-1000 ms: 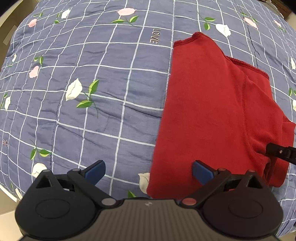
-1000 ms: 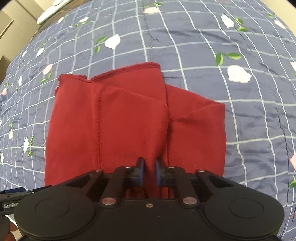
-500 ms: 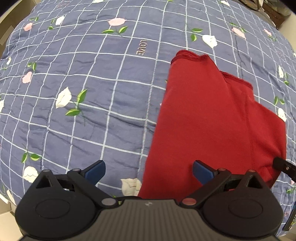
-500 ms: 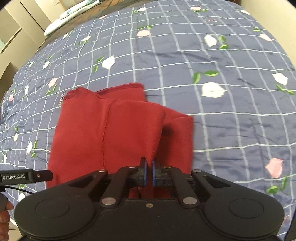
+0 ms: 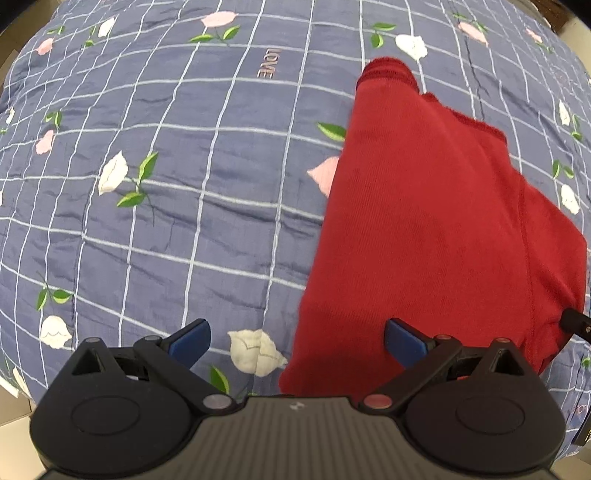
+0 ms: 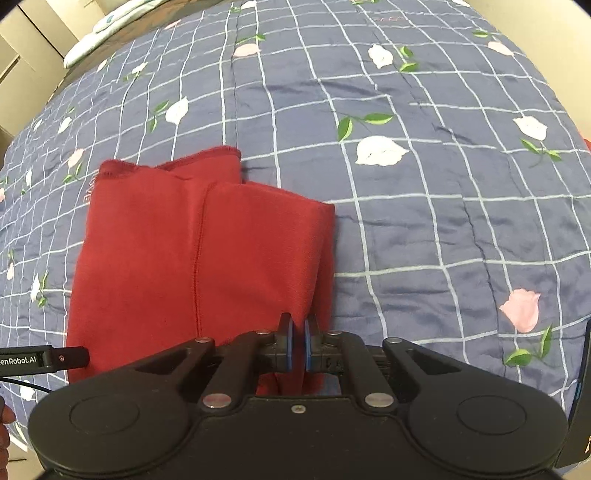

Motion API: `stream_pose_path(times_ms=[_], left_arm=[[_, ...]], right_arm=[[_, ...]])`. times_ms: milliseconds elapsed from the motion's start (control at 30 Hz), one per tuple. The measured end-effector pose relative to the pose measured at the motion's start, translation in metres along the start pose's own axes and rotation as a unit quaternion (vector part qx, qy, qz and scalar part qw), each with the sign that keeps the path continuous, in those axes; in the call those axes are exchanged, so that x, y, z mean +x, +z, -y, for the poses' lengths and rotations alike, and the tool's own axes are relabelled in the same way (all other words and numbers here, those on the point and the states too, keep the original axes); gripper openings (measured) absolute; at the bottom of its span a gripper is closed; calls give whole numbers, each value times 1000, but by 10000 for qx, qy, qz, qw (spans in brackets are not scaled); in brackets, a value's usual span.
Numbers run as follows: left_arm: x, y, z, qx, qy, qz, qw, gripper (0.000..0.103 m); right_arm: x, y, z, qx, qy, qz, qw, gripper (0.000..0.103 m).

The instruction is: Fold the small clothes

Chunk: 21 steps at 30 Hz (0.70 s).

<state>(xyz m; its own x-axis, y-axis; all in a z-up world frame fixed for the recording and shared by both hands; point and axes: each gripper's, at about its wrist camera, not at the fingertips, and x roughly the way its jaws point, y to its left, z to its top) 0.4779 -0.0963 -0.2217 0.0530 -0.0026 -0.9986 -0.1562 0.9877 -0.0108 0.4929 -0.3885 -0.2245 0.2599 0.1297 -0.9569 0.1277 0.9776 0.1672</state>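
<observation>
Blue checked quilt (image 5: 184, 229) with white and pink flowers, pale pillow (image 6: 107, 33) at far edge

Garment (image 6: 199, 258) solid dark red, darker red seam stitching. Bedspread (image 5: 155, 229) slate blue, white grid lines, white and pink flowers, green leaves, "LOVE" lettering. Left gripper (image 5: 297, 341) black body, blue pads. Right gripper (image 6: 298, 343) same colours.
</observation>
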Motion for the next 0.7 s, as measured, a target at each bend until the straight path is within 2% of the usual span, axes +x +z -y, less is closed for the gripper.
stream_pose_path(times_ms=[200,267,600,700], left_arm=[[5,-1,-5,-14,129,-161,9998,102],[5,-1,-7,-1,97,-177,9998,102],[5,-2,-2,146,124,-205,9996,102],[5,-3,-3,128,111,-226,9996,102]], right_arm=[[3,-8,6,259,-11,-175,9995,27],[3,-10,9,362,13,-193,9992,42],[2,-14,8,488,105,-256,9984,65],[5,-16,10,578,97,-340,9977,78]])
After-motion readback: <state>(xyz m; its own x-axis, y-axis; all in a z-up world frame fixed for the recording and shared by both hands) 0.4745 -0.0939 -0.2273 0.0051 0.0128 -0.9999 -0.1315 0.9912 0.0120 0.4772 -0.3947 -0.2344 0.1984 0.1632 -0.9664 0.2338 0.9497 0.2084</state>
